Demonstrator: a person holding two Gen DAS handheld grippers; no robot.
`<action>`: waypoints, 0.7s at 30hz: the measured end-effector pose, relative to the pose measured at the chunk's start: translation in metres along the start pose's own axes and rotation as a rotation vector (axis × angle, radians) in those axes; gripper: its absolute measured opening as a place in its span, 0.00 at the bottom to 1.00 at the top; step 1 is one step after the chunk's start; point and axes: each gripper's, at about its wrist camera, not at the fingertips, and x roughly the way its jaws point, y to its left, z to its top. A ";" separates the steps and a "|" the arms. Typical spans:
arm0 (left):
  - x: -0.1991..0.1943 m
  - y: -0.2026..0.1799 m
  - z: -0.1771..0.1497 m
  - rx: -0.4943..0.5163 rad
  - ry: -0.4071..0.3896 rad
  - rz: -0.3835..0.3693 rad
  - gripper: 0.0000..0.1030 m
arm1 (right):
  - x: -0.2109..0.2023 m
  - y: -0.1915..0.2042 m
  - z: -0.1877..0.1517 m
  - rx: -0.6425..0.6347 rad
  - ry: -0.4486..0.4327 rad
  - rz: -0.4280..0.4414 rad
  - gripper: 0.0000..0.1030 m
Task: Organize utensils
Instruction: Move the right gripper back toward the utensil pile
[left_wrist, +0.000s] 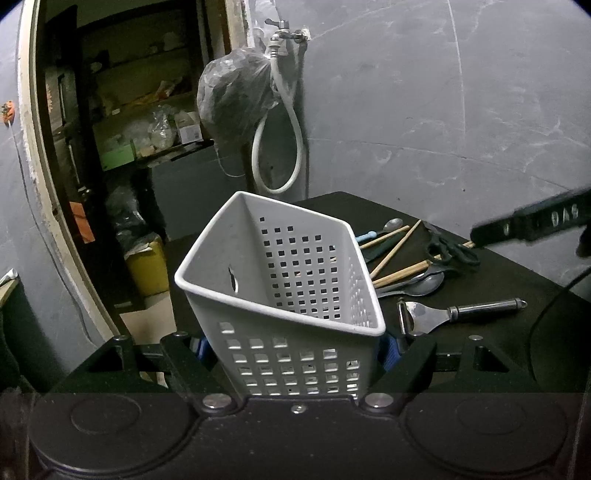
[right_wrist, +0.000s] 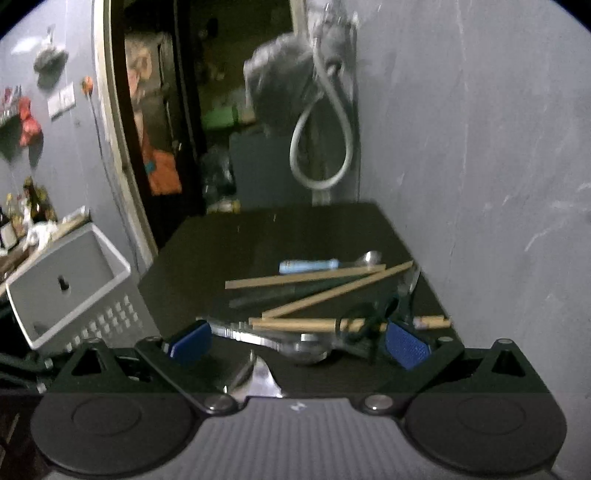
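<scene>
Two grippers in play. We have the left gripper (left_wrist: 295, 354) clamped on the white basket (left_wrist: 280, 280), tilted, at the table's (left_wrist: 498, 332) left edge. Our right gripper (right_wrist: 299, 347) is wide open, holding nothing, over the utensil pile: chopsticks (right_wrist: 306, 277), spoon (right_wrist: 306, 349), scissors (left_wrist: 448, 249). The peeler (left_wrist: 458, 314) lies nearest, just right of the basket.

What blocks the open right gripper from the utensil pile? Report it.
Nothing visible does. The right gripper hangs open just above the pile, spoons and chopsticks directly under its pads. The scissors lie across the chopsticks, tangled in the pile, not in front.
</scene>
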 end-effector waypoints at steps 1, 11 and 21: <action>0.001 0.000 0.000 -0.002 0.000 0.003 0.78 | 0.003 0.000 -0.002 -0.006 0.019 0.003 1.00; 0.000 -0.004 0.002 -0.008 0.011 0.025 0.78 | 0.024 0.001 -0.014 -0.041 0.128 0.049 1.00; 0.000 -0.006 0.003 -0.011 0.017 0.034 0.78 | 0.041 -0.013 -0.022 0.062 0.130 0.071 1.00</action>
